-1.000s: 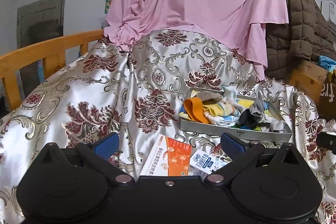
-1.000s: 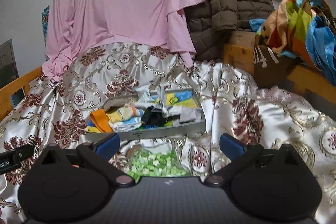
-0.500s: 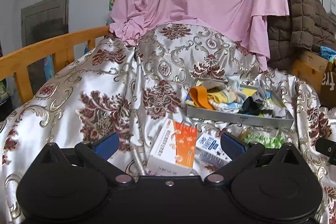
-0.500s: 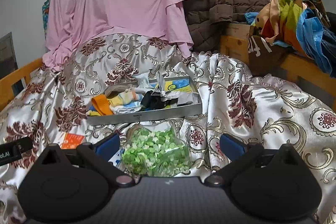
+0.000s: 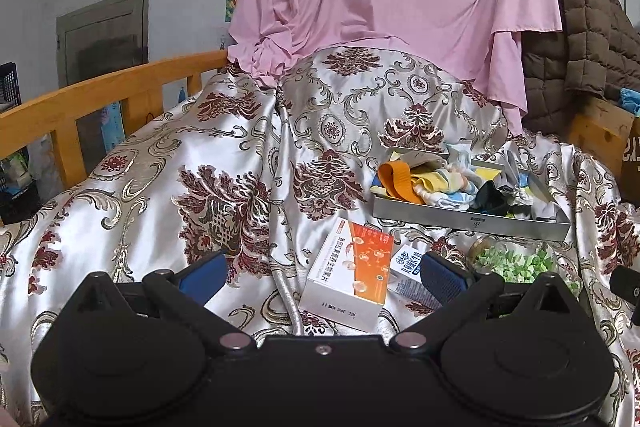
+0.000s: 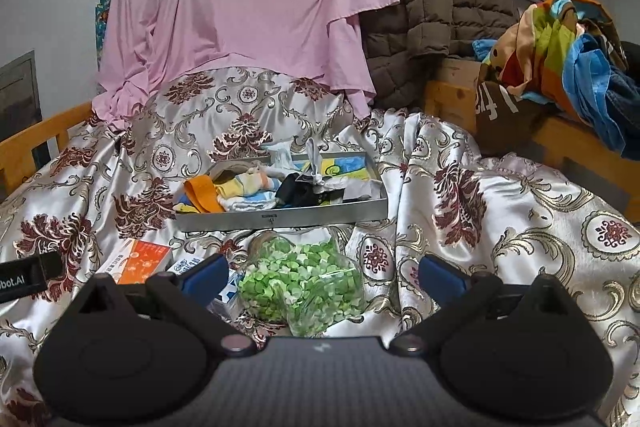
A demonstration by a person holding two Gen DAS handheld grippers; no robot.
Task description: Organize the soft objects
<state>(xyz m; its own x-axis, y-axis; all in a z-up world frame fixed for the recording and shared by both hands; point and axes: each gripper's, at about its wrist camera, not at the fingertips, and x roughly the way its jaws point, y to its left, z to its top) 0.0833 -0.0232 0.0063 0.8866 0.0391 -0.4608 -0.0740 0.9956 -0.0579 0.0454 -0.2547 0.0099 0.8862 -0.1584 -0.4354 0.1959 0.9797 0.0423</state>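
Observation:
A grey metal tray [image 5: 472,223] [image 6: 280,219] rests on the brocade bedspread, filled with several small socks and cloths, an orange one [image 5: 396,181] [image 6: 200,197] hanging over its left end. My left gripper [image 5: 324,273] is open above the bedspread, short of an orange-and-white box [image 5: 352,275]. My right gripper [image 6: 324,273] is open too, with a clear bag of green pieces [image 6: 300,281] lying between its fingers, untouched.
A white-and-blue packet [image 5: 412,269] lies beside the box. A wooden bed rail [image 5: 100,95] runs on the left. Pink cloth [image 6: 248,7] and a brown quilted jacket [image 6: 436,11] hang behind; colourful clothes [image 6: 568,47] pile at the right.
Both grippers have drawn back from the tray, so the box, the packet and the green bag show more fully. Both stay open and nothing was grasped.

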